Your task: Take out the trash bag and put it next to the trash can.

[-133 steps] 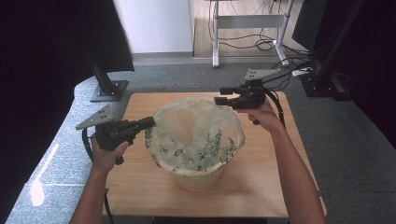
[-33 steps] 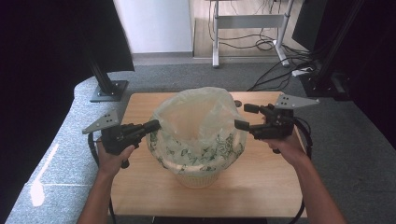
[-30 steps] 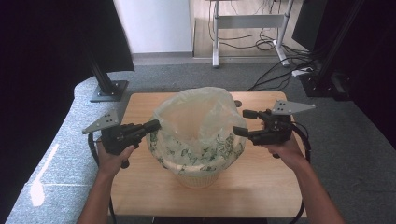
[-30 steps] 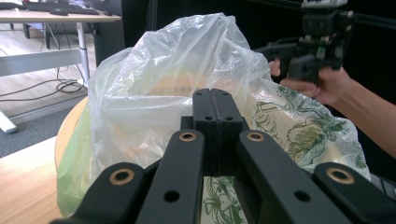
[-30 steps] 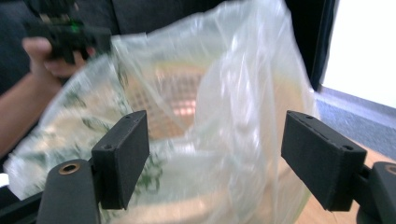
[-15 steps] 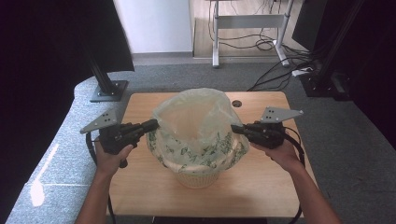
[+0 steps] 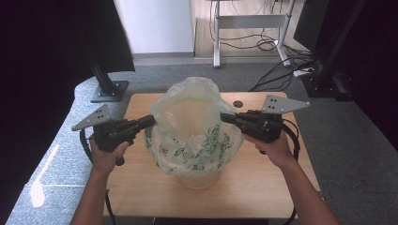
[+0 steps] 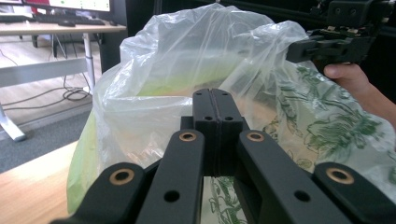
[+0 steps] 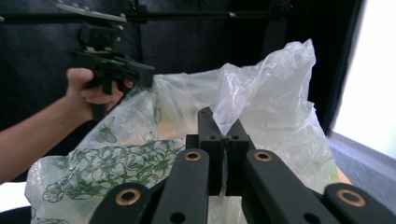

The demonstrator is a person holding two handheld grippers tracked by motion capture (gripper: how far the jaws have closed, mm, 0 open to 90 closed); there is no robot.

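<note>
Left jaws: closed flat together on the film of the plastic bag (image 8: 187, 88), as seen in the left gripper view; the pinch is made at the bag's 9 o'clock edge in the high view.
Right jaws: closed on a fold of the same bag, which is seen rising out from between them in the right gripper view; they have just been closing, and the grip is set at the bag's 3 o'clock edge.
Left gripper (image 7: 149, 121): held level, pointed toward 3 o'clock, its grey three-cornered plate carried on top.
Right gripper (image 7: 224, 117): held level, pointed toward 9 o'clock, facing the left gripper across the bag's mouth.
Plastic bag: translucent, printed with green leaves, stretched open between the two grips, its far edge raised at 12 o'clock; its lower part is draped over the basket.
Basket (image 7: 199, 179): pale and ribbed, stood near the middle of the tabletop, directly under the bag; its lower wall is seen below the film.
Tabletop (image 7: 141, 187): light wood, with a small dark round mark (image 7: 238, 104) at 1 o'clock from the bag.
Hands: each gripper is held by its handle, the forearms entering from 6 o'clock.
</note>
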